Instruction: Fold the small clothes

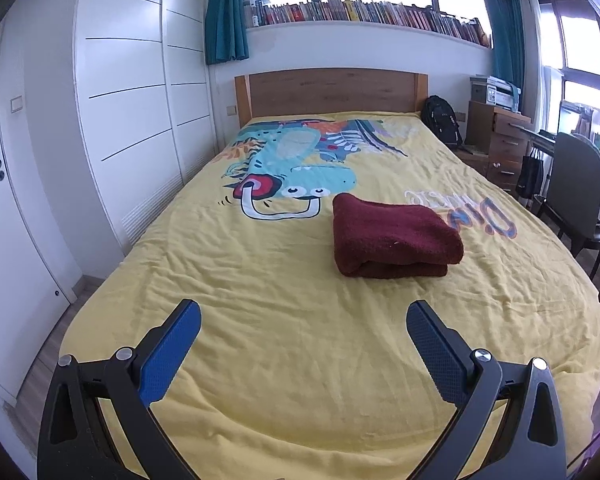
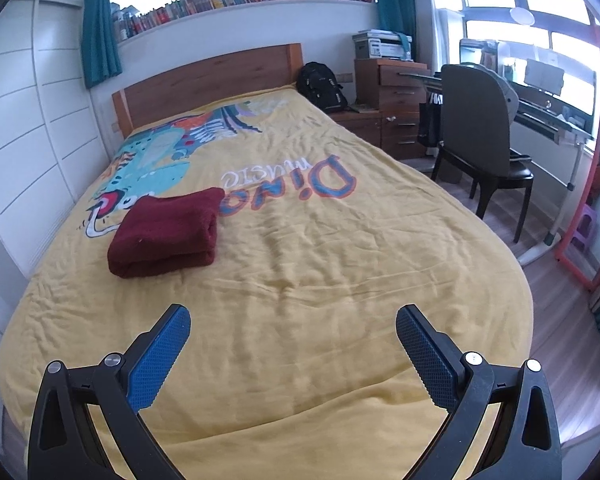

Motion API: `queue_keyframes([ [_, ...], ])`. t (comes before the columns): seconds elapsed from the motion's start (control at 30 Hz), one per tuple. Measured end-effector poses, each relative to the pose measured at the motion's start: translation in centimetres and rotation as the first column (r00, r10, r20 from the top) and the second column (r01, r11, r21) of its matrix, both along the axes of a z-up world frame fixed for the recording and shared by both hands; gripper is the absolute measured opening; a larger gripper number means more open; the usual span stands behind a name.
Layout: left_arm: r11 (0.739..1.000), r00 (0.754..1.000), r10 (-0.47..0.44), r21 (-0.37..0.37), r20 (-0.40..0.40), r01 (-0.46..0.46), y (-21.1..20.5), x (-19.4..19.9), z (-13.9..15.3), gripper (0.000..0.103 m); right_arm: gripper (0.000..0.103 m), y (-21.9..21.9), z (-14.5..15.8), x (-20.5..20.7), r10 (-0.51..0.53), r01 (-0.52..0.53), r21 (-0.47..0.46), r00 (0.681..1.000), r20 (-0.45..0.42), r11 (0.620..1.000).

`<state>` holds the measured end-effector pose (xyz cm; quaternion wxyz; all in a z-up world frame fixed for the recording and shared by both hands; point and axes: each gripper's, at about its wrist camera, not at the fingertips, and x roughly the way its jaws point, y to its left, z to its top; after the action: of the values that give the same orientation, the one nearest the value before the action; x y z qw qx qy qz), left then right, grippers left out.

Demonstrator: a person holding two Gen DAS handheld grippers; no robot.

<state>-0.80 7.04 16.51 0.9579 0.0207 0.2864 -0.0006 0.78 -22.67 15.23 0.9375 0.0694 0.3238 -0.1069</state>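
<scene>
Our left gripper (image 1: 303, 322) and right gripper (image 2: 293, 327) both hang spread wide, empty, above the near bed (image 1: 260, 360). The folded garment (image 1: 394, 237) farther off looks soft, thick and light, so we'd pinch its layered near edge.

left gripper (image 1: 303, 322): fingers spread, empty | folded maroon garment (image 1: 394, 236): on yellow bedspread (image 1: 260, 300)

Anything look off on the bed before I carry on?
Nothing stands out. The maroon garment lies folded in a neat stack on the yellow bedspread, which is only lightly wrinkled. Both claws hang open and empty.
</scene>
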Motion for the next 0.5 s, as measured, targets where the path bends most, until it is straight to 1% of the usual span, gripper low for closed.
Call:
queue_keyframes([
  [0.07,1.000,1.000,0.008,0.001,0.003,-0.008,0.07,-0.14,0.07,0.102,0.103,-0.24,-0.05,-0.17,-0.007,0.007,-0.004,1.000,-0.001,1.000],
  [0.2,0.999,0.999,0.026,0.035,0.023,-0.027,-0.01,-0.65,0.13,0.102,0.103,-0.63,-0.18,-0.32,-0.019,0.019,-0.008,1.000,-0.007,1.000],
  [0.33,1.000,1.000,0.018,0.019,0.023,-0.019,0.15,-0.64,0.13,0.102,0.103,-0.82,-0.26,-0.42,-0.022,0.022,-0.011,1.000,-0.009,1.000],
  [0.5,0.999,0.999,0.014,0.033,0.038,-0.015,-0.04,-0.74,0.15,0.102,0.103,-0.63,-0.48,-0.40,-0.014,0.014,-0.018,1.000,-0.015,1.000],
])
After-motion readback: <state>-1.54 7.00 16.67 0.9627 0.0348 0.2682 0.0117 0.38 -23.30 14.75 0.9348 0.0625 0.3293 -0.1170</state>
